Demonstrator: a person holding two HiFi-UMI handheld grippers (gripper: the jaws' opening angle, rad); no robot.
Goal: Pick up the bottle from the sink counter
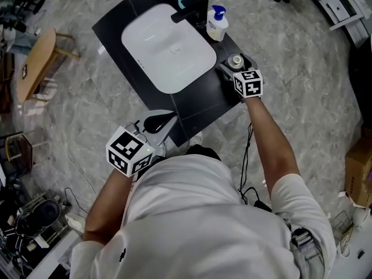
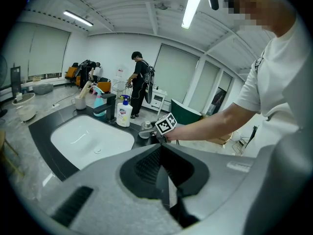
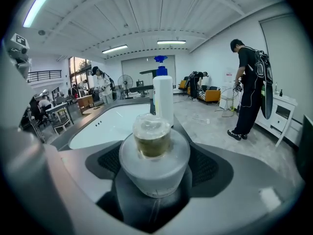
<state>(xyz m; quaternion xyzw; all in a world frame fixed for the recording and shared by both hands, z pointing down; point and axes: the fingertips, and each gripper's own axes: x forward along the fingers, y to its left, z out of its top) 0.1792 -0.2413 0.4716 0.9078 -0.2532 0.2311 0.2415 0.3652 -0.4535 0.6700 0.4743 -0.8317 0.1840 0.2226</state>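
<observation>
Where ribbed jaws gape, a frosted round bottle (image 3: 154, 163) stands.

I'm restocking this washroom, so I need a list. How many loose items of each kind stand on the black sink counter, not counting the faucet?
Pump bottle: 1
Small capped bottle: 1
Teal container: 1
Cup: 1
Total: 4
</observation>
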